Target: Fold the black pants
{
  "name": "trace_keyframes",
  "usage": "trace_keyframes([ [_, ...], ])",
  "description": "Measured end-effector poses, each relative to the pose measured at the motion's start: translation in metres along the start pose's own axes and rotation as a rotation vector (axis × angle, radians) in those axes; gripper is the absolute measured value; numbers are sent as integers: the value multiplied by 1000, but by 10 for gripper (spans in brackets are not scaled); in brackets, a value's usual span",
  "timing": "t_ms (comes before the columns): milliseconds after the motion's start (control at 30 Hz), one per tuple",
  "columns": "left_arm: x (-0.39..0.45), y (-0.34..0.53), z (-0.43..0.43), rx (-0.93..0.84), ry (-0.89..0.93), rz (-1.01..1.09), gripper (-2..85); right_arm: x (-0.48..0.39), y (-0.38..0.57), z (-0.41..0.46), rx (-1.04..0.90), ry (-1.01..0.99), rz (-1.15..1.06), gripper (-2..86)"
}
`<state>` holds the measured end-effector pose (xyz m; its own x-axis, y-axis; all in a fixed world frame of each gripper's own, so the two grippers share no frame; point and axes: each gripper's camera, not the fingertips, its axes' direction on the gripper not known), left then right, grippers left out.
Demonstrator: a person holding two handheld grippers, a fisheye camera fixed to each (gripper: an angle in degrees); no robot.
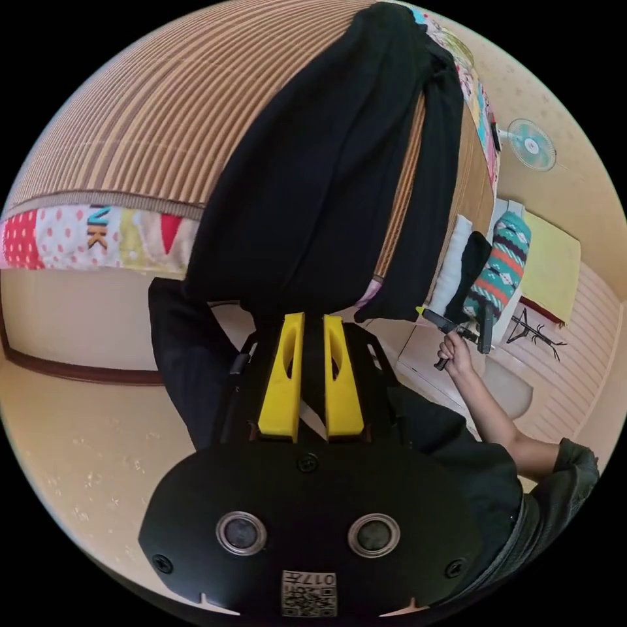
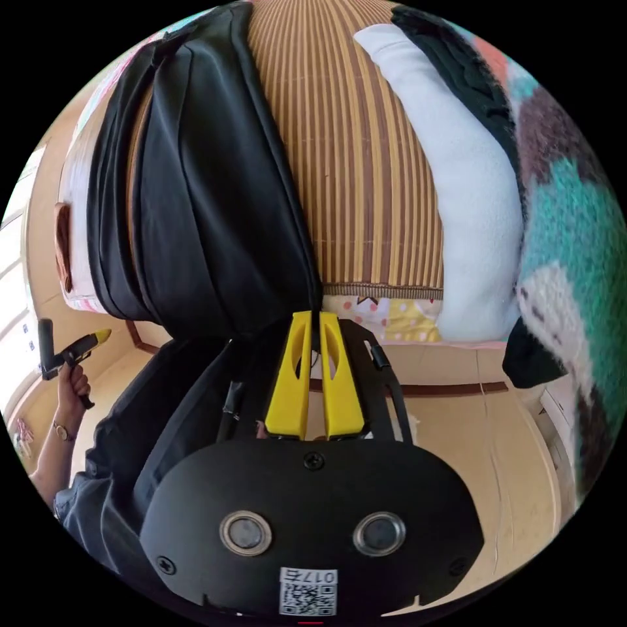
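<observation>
The black pants (image 1: 313,170) lie lengthwise on a striped bamboo mat (image 1: 130,117) that covers a bed, their near end hanging over the edge. My left gripper (image 1: 312,320) has its yellow jaws shut on that hanging end, with black cloth between them. In the right gripper view the pants (image 2: 196,215) lie bunched in long folds on the mat (image 2: 366,163). There my right gripper (image 2: 311,317) pinches their near corner, jaws pressed together. Each gripper appears in the other's view, held in a hand at the pants' edge: the right gripper (image 1: 424,312) and the left gripper (image 2: 91,339).
A white folded cloth (image 2: 470,196), a dark garment (image 2: 457,52) and a knitted multicoloured blanket (image 2: 575,228) lie on the bed beside the pants. A patchwork sheet (image 1: 78,238) hangs below the mat. A fan (image 1: 531,145) is on the wall. The person's dark clothes are close behind the grippers.
</observation>
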<state>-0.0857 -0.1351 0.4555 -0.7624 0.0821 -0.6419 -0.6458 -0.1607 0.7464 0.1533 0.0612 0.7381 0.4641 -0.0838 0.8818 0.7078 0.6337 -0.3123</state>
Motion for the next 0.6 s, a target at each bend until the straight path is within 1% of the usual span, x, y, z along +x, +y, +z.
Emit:
trace_keyframes([
  [133,69,-3,11,24,42,178,66,-29,52,-27,89,-89,-145,29],
  [200,103,-4,16,17,81,254,88,-50,81,-55,137,-246,-232,27],
  [267,148,-4,21,7,117,325,126,-71,94,-72,153,-352,-310,27],
  [333,180,-2,22,1,115,382,140,-94,102,-85,155,-445,-404,27],
  [400,209,1,25,-23,99,461,147,-126,104,-94,142,-558,-553,28],
  [433,223,3,30,-46,41,488,149,-134,104,-95,133,-584,-596,28],
  [467,235,5,37,-81,-72,503,125,-149,104,-94,111,-618,-679,30],
  [500,239,7,41,-93,-139,511,114,-162,102,-90,76,-608,-743,32],
  [533,245,14,45,-83,-252,533,60,-168,101,-87,54,-588,-774,33],
  [567,246,23,45,-53,-316,567,28,-178,97,-83,7,-526,-835,36],
  [600,246,27,45,-47,-323,586,22,-185,90,-83,-47,-459,-898,39],
])
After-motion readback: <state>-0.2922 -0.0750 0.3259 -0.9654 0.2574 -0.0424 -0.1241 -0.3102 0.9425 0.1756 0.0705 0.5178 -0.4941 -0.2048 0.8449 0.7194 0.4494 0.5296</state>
